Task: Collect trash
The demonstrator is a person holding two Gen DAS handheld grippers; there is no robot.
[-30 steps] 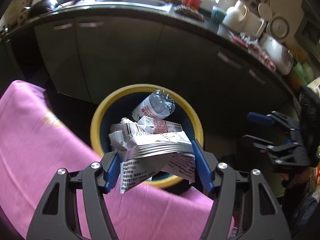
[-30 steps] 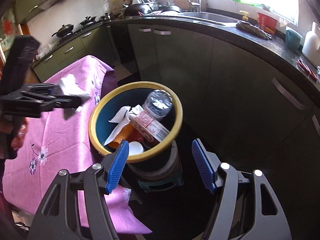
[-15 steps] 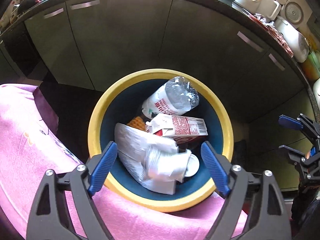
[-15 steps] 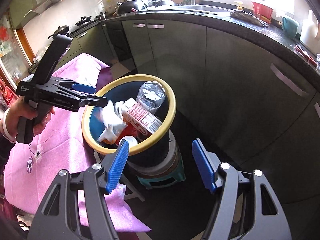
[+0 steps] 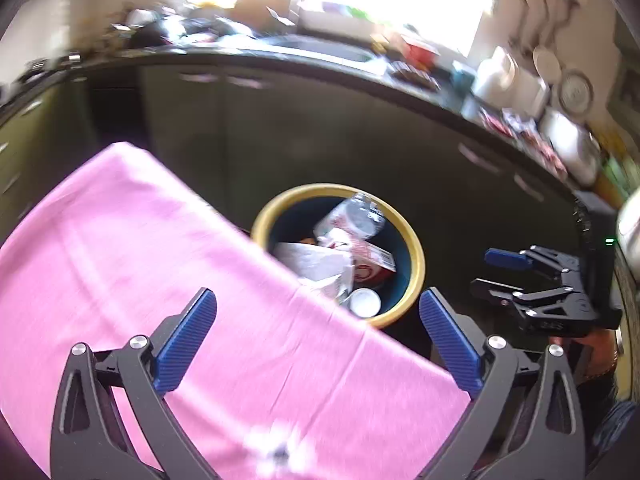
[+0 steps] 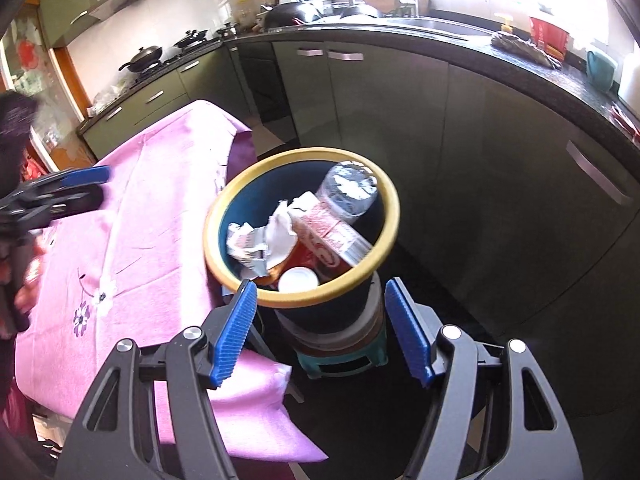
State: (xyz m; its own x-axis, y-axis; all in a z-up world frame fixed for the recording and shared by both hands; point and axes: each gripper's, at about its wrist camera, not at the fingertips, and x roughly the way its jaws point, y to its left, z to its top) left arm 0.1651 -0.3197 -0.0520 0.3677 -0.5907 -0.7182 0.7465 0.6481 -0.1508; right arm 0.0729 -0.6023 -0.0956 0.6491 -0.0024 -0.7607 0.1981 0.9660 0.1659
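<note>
A dark bin with a yellow rim (image 5: 416, 264) (image 6: 390, 220) stands beside the pink-clothed table. Inside lie a crumpled silver-white wrapper (image 5: 316, 264) (image 6: 256, 240), a red-and-white carton (image 5: 368, 258) (image 6: 332, 236), a clear plastic bottle (image 5: 360, 216) (image 6: 350, 192) and a white lid (image 5: 364, 302) (image 6: 298, 280). My left gripper (image 5: 316, 340) hangs over the tablecloth short of the bin, jaws still opening, nothing between them; it also shows at the far left of the right wrist view (image 6: 76, 188). My right gripper (image 6: 320, 332) (image 5: 496, 270) is open and empty, just in front of the bin.
The pink floral tablecloth (image 5: 140, 260) (image 6: 132, 240) covers the table to the left of the bin. The bin stands on a small green stool (image 6: 344, 360). Dark cabinets (image 6: 460, 140) and a cluttered counter (image 5: 360, 56) curve behind. A person's hand (image 5: 596, 356) holds the right gripper.
The left gripper opened and dropped the wrapper into the bin, then pulled back over the tablecloth, jaws spreading wider. The right gripper barely moved.
</note>
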